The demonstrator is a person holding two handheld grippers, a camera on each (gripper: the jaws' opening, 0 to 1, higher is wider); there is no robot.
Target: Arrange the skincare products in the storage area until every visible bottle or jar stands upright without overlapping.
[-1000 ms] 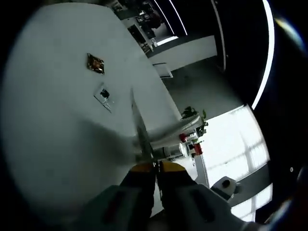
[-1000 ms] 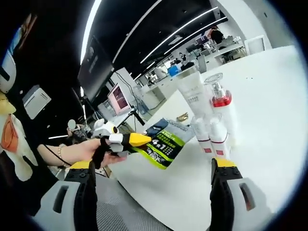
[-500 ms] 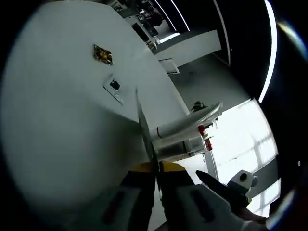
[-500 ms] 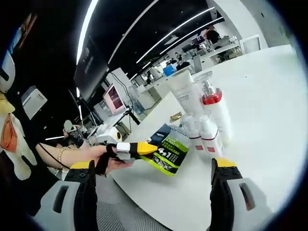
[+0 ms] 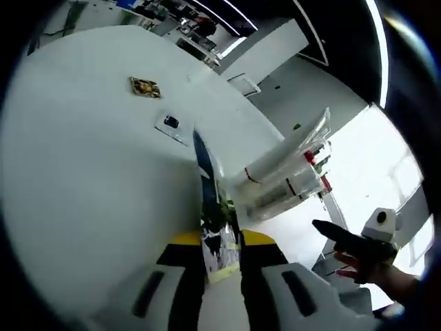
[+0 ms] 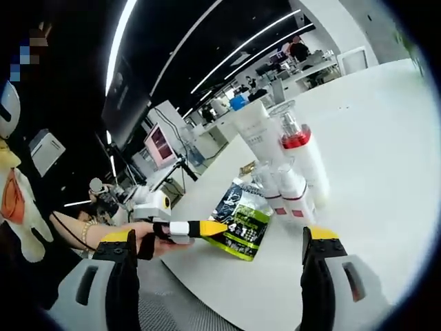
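Four white bottles and tubes [image 6: 286, 169], one red-collared, stood upright in a cluster on the white bench [image 6: 372, 138]. Your left tongs [image 5: 220, 238] were clamped on the edge of a flat green-and-black foil sachet [image 6: 241, 221], held just beside that cluster. Your right tongs [image 6: 220, 241] stood wide apart, holding nothing, near the cluster. You did well to set the sachet down beside the bottles, not against them, so nothing tipped or overlapped.
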